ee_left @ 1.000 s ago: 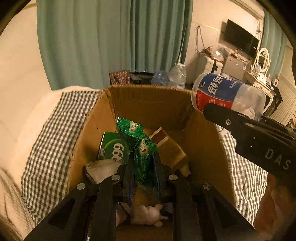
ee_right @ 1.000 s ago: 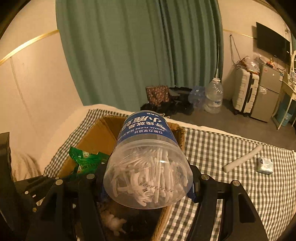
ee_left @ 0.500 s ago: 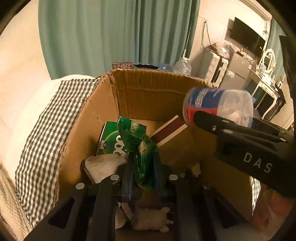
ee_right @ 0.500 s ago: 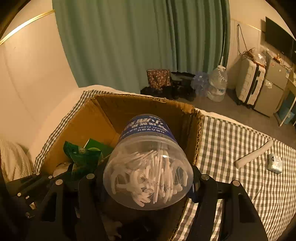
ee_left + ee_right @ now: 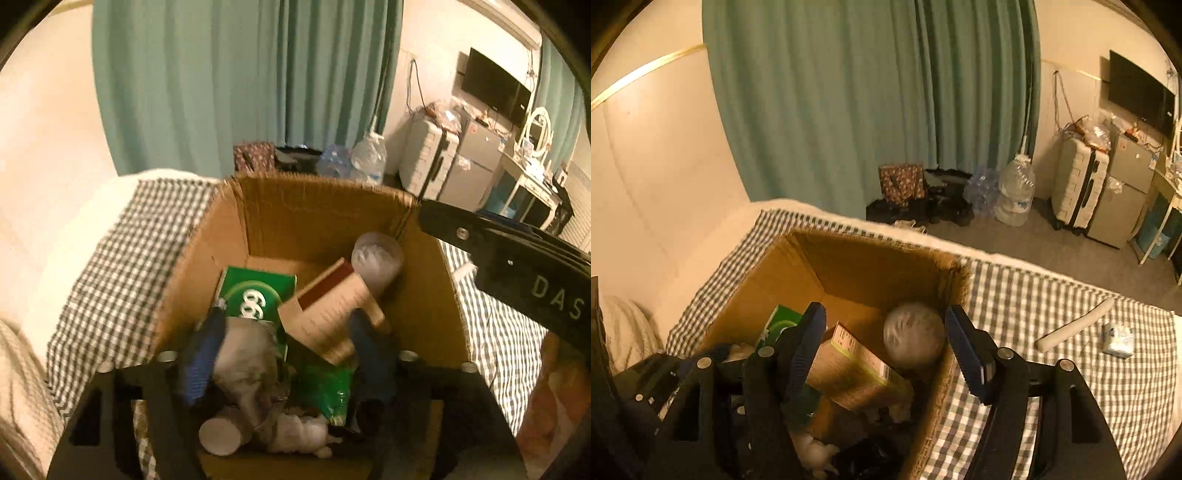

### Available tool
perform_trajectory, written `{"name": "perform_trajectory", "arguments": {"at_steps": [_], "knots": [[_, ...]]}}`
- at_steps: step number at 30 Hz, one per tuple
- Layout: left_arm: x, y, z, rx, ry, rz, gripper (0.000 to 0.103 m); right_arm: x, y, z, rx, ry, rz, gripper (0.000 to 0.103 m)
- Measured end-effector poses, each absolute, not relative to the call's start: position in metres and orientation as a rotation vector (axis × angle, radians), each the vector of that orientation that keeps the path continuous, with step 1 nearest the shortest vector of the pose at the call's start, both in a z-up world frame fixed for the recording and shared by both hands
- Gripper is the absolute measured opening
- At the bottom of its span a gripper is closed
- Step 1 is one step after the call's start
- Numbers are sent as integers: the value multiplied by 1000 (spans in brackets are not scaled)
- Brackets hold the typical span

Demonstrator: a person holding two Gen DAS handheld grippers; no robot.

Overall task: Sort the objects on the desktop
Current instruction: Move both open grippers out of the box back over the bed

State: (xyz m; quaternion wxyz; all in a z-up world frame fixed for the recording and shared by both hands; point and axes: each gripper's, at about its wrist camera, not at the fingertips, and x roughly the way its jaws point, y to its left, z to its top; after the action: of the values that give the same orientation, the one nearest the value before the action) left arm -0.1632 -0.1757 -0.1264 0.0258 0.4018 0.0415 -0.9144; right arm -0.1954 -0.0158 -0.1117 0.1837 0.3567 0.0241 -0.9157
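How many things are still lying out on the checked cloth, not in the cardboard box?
2. A pale tube lies on the checked cloth right of the cardboard box, and a small white packet sits just beyond it. The fingers may hide more nearer the camera.

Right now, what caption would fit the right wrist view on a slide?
Open right gripper above a cardboard box on a checked cloth, the floss-pick jar lying inside.

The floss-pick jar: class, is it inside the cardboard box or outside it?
Inside. The floss-pick jar lies tipped in the cardboard box, leaning on a tan carton, clear of the right gripper.
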Motion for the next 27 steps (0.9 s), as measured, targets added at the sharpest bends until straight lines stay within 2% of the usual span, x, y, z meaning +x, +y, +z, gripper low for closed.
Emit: {"name": "perform_trajectory", "arguments": {"at_steps": [5,12,15,17,23,27], "knots": [[-153,-175,-104,1185,139,-2844,83,-180,3,-83,955,27,-2640,70],[-133,-157,-61,1055,128,-2911,98,-152,36,-41,870,0,-2712,77],[-123,-145,-44,999,120,-2946,99,-137,52,-23,827,-10,-2751,82],[-116,-134,-34,961,112,-2967,103,-129,61,-14,801,-18,-2770,85],[-104,-103,-9,906,74,-3021,103,-106,94,6,757,-38,-2856,98],[-96,-78,4,864,25,-3061,103,-94,119,17,734,-107,-2901,101]]}}
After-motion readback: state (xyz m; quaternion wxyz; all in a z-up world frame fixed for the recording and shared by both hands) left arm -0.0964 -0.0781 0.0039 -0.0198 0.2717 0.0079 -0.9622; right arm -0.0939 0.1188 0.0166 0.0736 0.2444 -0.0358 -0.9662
